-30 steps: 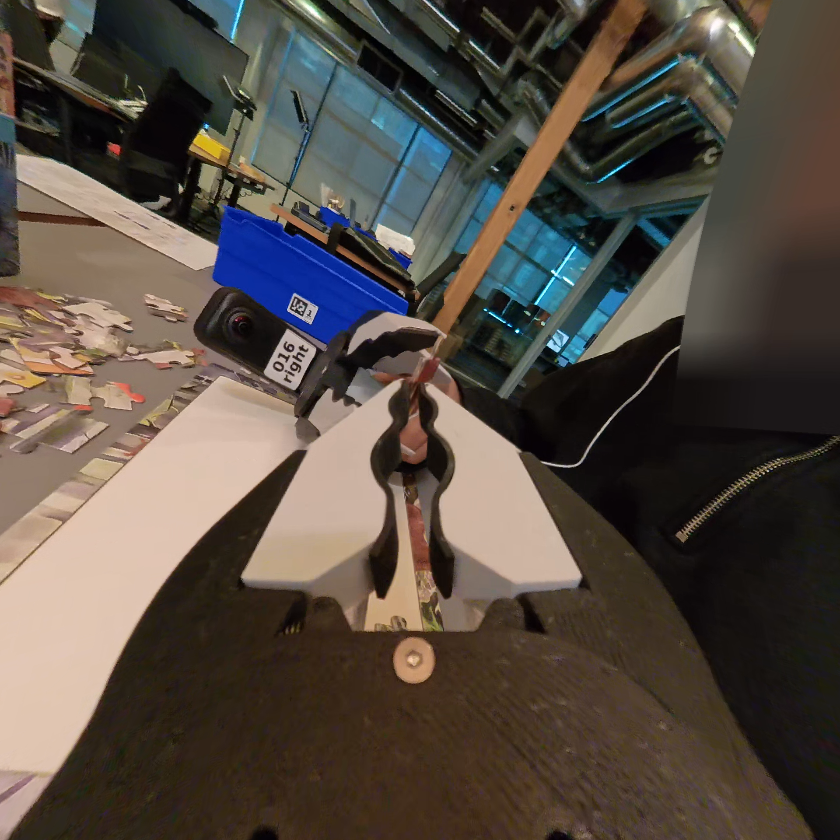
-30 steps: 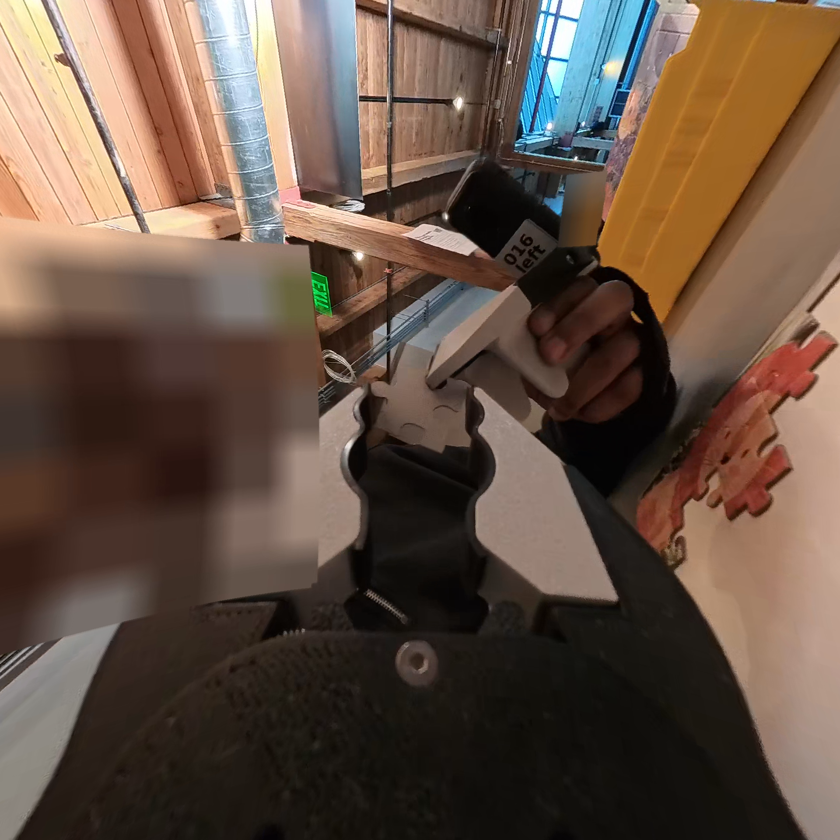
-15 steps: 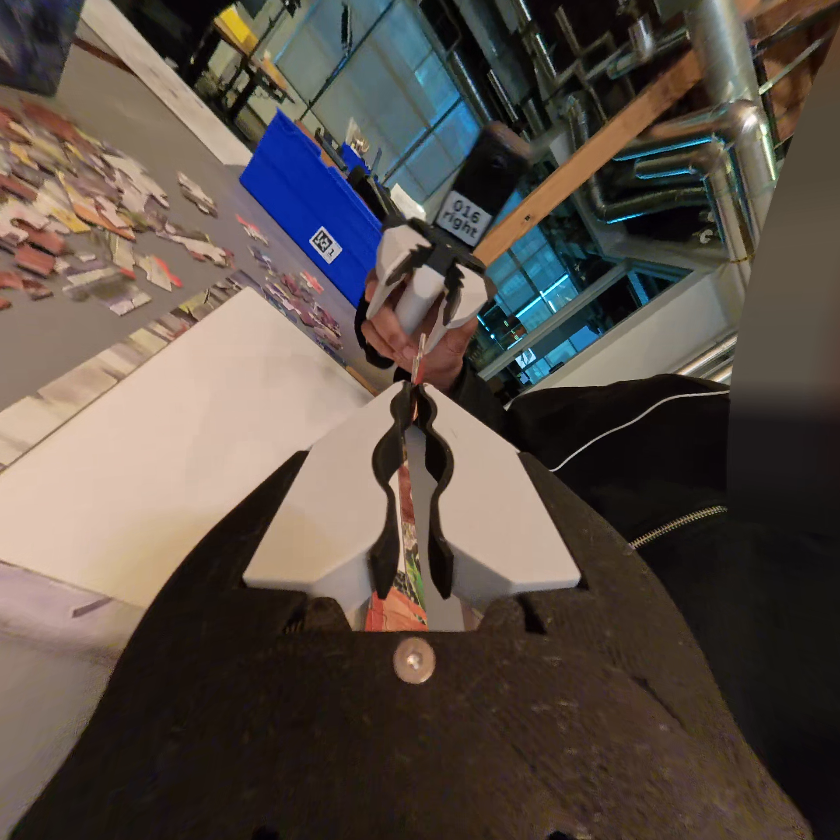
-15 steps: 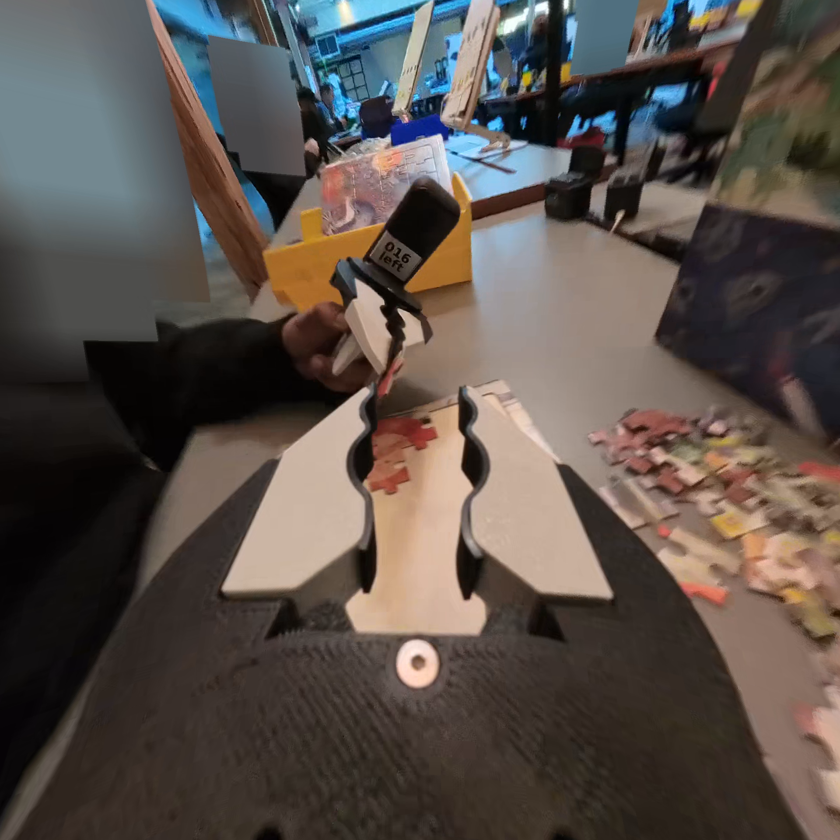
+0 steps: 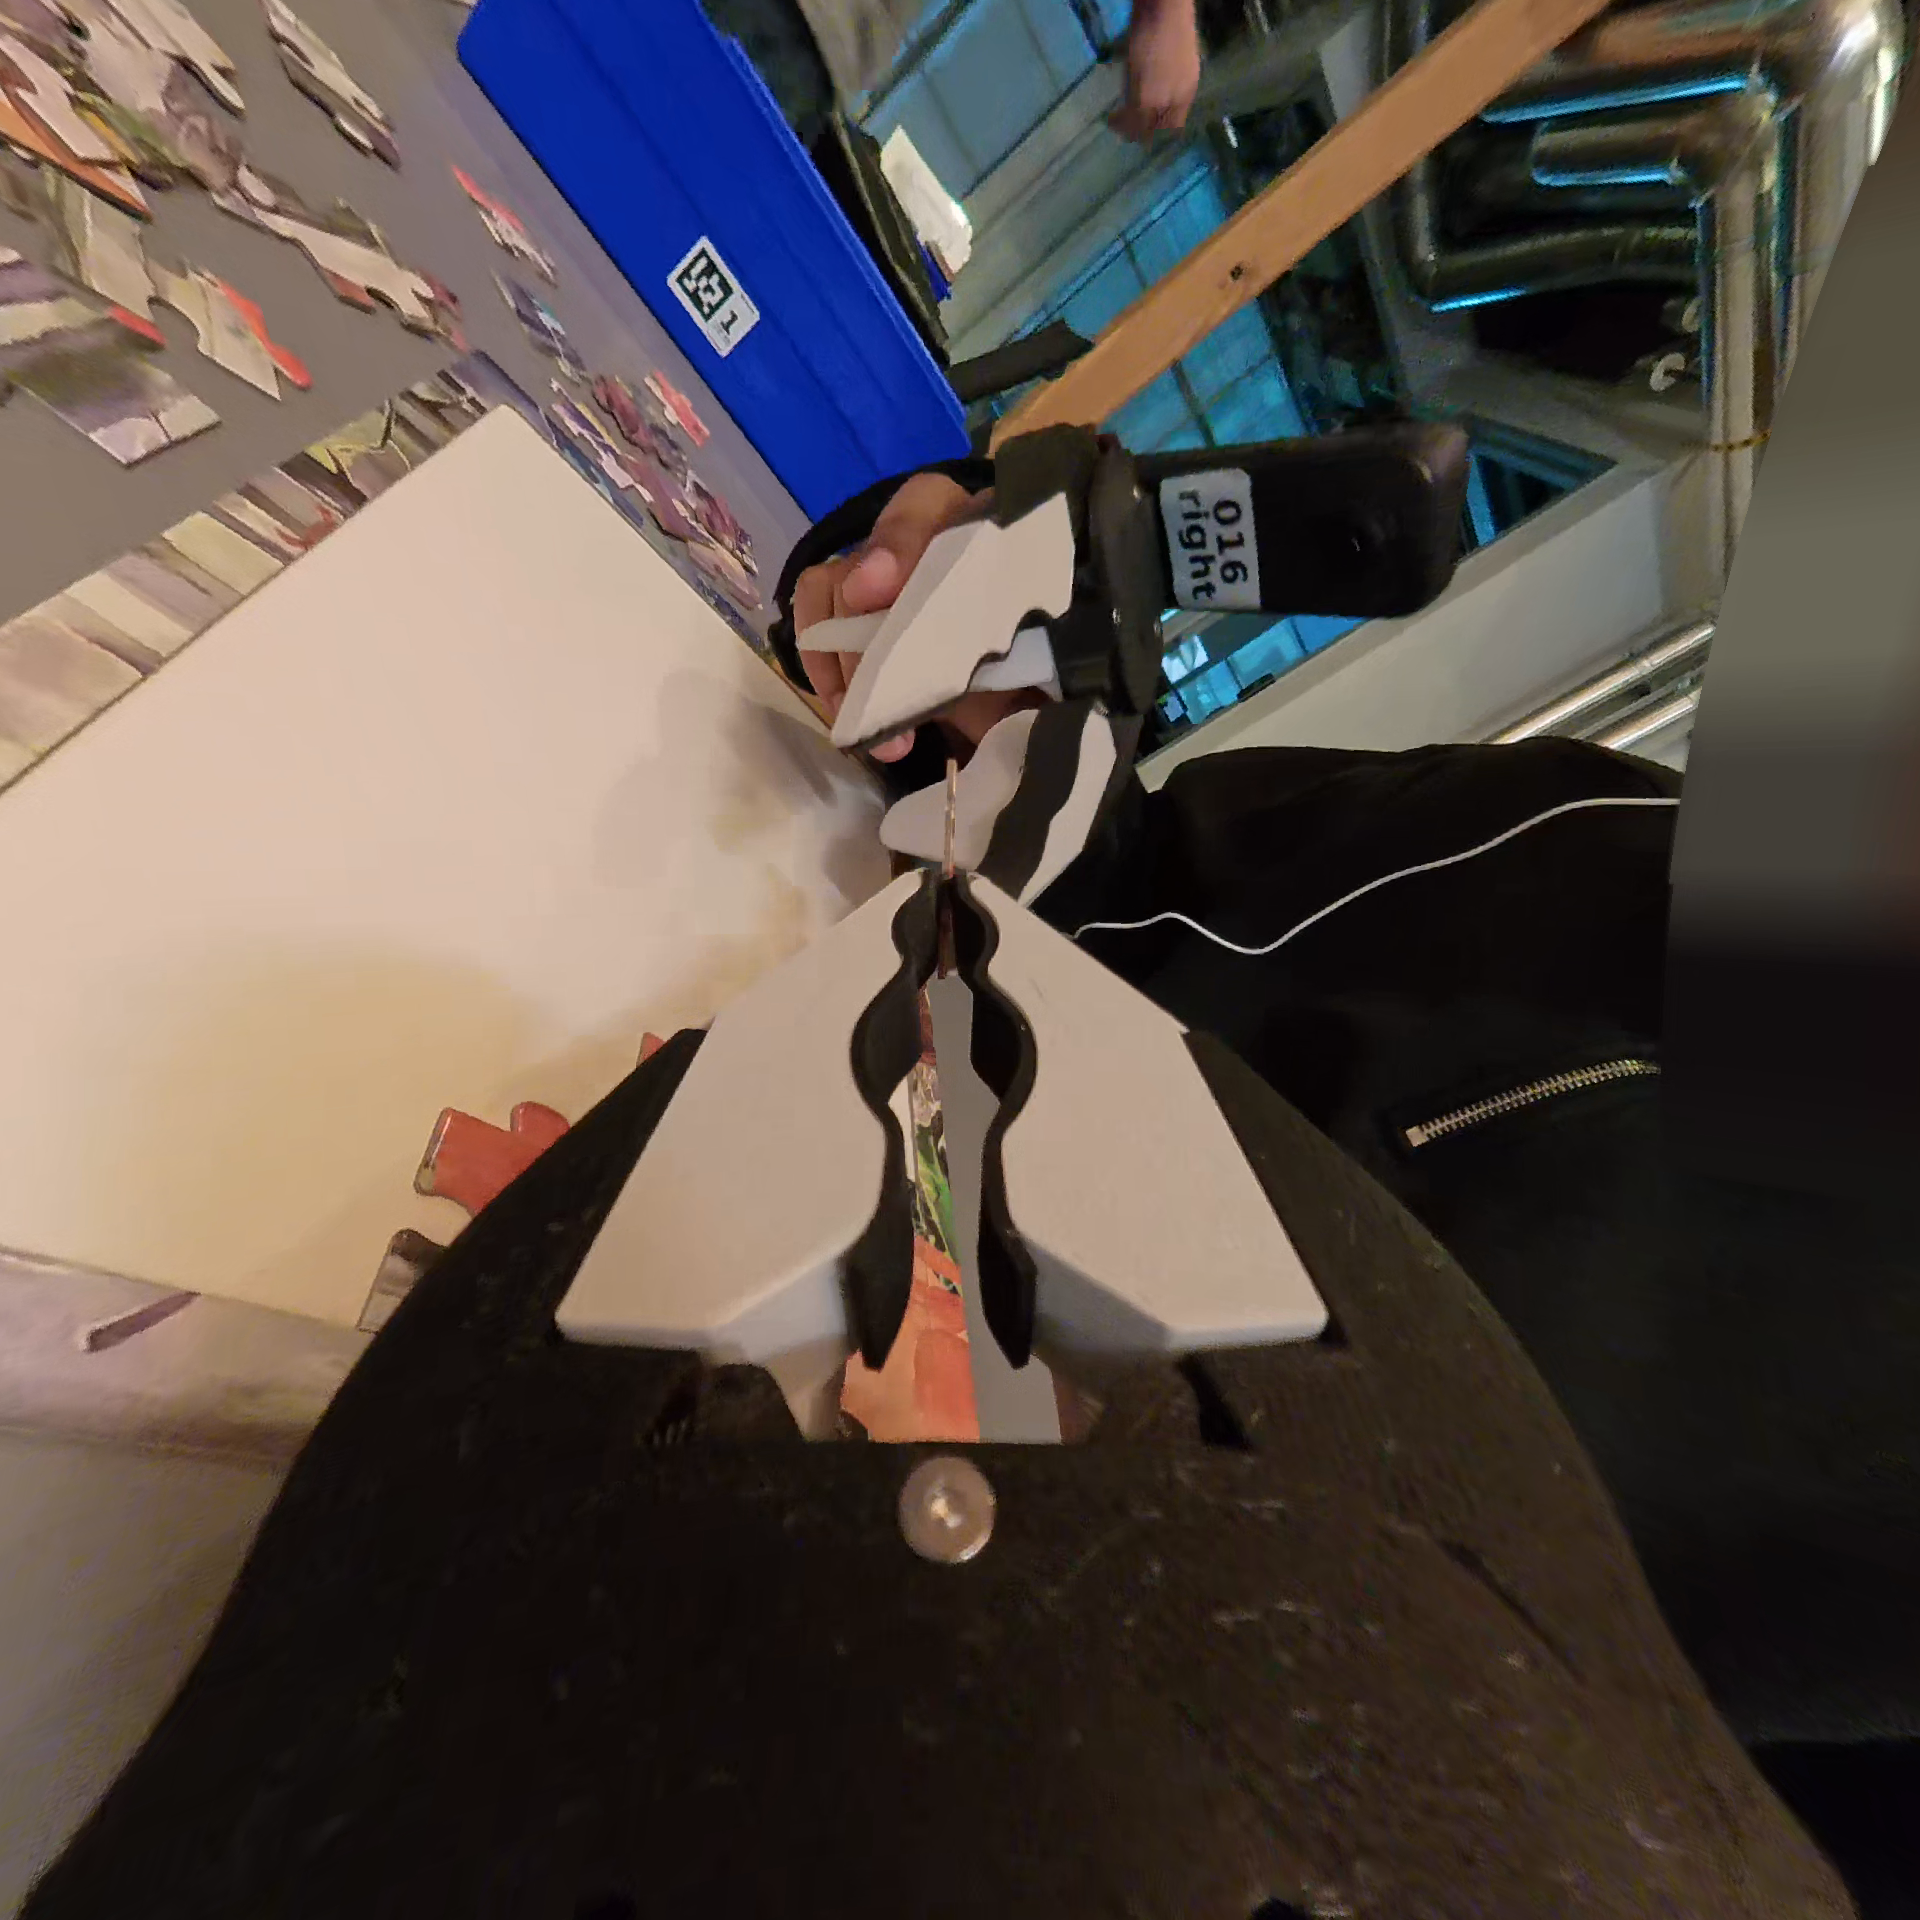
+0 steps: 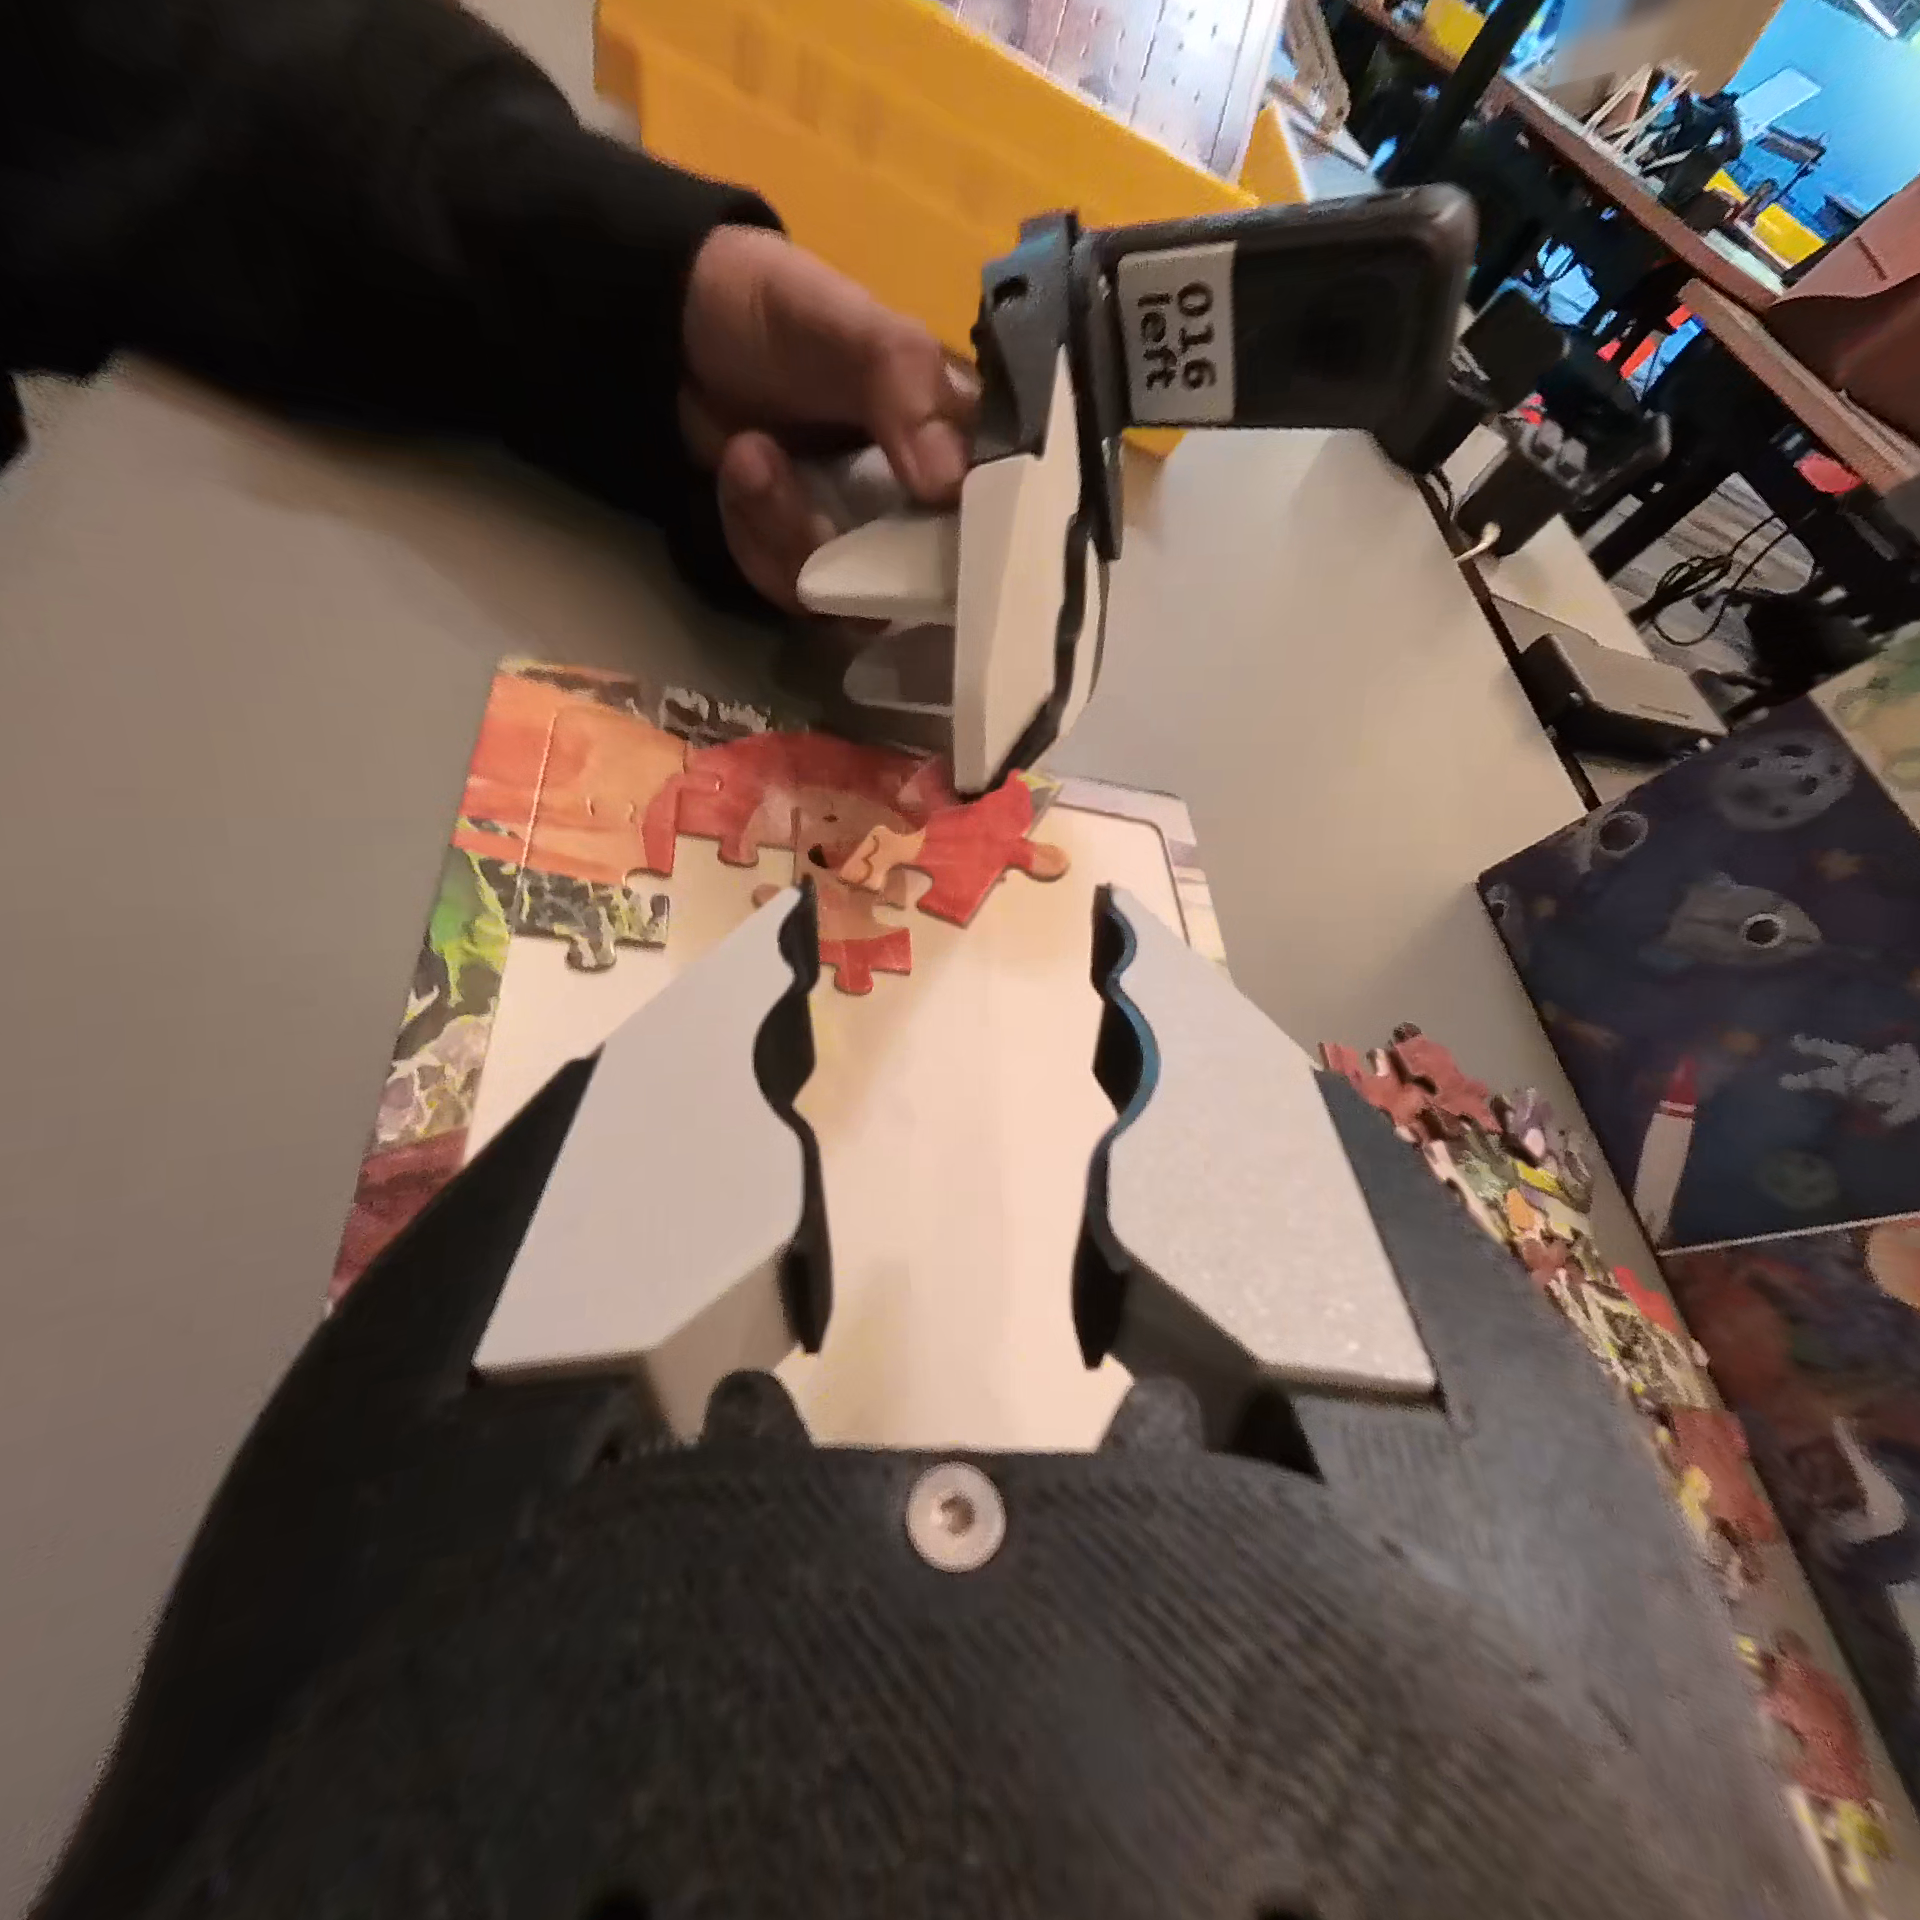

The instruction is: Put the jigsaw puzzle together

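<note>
My left gripper is shut on a red puzzle piece, seen edge-on between its tips. In the right wrist view the left gripper points down and holds that red piece on the white puzzle board, against a joined red cluster. My right gripper is open and empty, low over the board just short of the cluster. It also shows in the left wrist view, beyond my left tips. Part of the cluster shows beside my left gripper.
Loose pieces lie on the grey table and along the board's right side. A blue bin stands behind them. A yellow bin sits beyond the board. A dark picture box stands at the right. A black-sleeved arm reaches in. Less than 4 cm separates the two grippers' tips.
Both grippers have come down from a raised, face-to-face pose to the board. The left has carried its piece down to the red cluster. The right's jaws stand wider apart.
</note>
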{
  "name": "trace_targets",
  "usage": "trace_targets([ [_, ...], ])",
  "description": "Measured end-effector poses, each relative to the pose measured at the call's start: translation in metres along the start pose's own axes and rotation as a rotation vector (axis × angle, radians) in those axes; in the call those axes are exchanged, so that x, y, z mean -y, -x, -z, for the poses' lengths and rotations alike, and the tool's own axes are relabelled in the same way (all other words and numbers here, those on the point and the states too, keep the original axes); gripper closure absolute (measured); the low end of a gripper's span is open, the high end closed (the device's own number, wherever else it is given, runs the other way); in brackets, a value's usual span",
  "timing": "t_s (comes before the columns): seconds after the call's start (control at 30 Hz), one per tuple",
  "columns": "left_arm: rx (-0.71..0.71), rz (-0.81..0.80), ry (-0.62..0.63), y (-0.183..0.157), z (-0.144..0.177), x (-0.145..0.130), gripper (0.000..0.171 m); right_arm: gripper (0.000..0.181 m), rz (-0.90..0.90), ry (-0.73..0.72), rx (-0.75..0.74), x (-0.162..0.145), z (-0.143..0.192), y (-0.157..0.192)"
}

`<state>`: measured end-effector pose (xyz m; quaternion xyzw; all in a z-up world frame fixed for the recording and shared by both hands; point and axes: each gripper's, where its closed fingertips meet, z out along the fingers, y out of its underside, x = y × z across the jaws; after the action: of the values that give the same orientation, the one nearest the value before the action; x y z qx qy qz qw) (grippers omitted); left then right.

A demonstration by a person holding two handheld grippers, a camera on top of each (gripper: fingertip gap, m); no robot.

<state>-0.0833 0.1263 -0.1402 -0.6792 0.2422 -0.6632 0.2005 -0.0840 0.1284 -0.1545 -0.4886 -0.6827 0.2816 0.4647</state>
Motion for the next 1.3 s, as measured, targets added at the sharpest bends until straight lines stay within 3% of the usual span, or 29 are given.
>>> trace_targets([
  [0.27, 0.005, 0.008, -0.011, 0.003, 0.002, 0.002, 0.171, 0.158, 0.054, 0.053, -0.004, -0.008, -0.003, 0.004],
  [0.63, 0.012, 0.000, -0.014, 0.003, 0.002, 0.002, 0.171, 0.163, -0.017, 0.028, -0.017, -0.005, 0.003, -0.005],
  [0.93, 0.020, -0.007, -0.016, 0.003, 0.002, 0.003, 0.171, 0.154, -0.094, -0.080, -0.023, 0.012, 0.014, -0.013],
  [1.3, 0.022, -0.007, -0.011, 0.003, 0.002, 0.002, 0.171, 0.158, -0.116, -0.026, -0.090, 0.001, 0.010, -0.024],
])
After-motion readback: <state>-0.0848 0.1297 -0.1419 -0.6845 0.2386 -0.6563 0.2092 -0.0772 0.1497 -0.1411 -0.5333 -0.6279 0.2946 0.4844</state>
